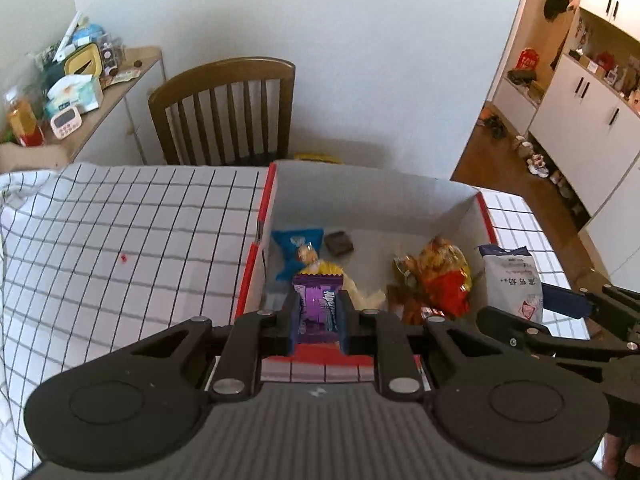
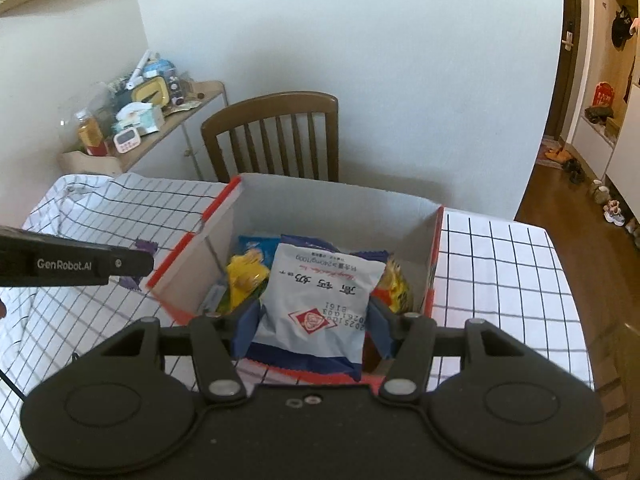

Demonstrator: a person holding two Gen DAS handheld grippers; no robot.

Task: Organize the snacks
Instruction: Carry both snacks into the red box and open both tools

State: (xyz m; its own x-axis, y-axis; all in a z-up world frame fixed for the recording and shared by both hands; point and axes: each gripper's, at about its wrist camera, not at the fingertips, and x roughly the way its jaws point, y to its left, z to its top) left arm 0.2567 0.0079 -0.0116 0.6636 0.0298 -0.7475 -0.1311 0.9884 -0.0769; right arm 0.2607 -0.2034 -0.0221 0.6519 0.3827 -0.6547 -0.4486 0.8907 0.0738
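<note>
Both tongs are clamped on snacks above the open red-trimmed cardboard box (image 1: 460, 204): left gripper (image 1: 319, 312) nearly shut on a slim purple foil wrapper (image 1: 318, 304), right gripper (image 2: 312, 320) wider around a puffy white packet (image 2: 320, 296), probably picks for sorting, with bare checked tablecloth (image 1: 120, 240) left.

Small purple snack packet (image 1: 318, 307) and white milk-candy pouch (image 2: 320, 300), both above the red-edged box (image 2: 192, 236) of snacks.
</note>
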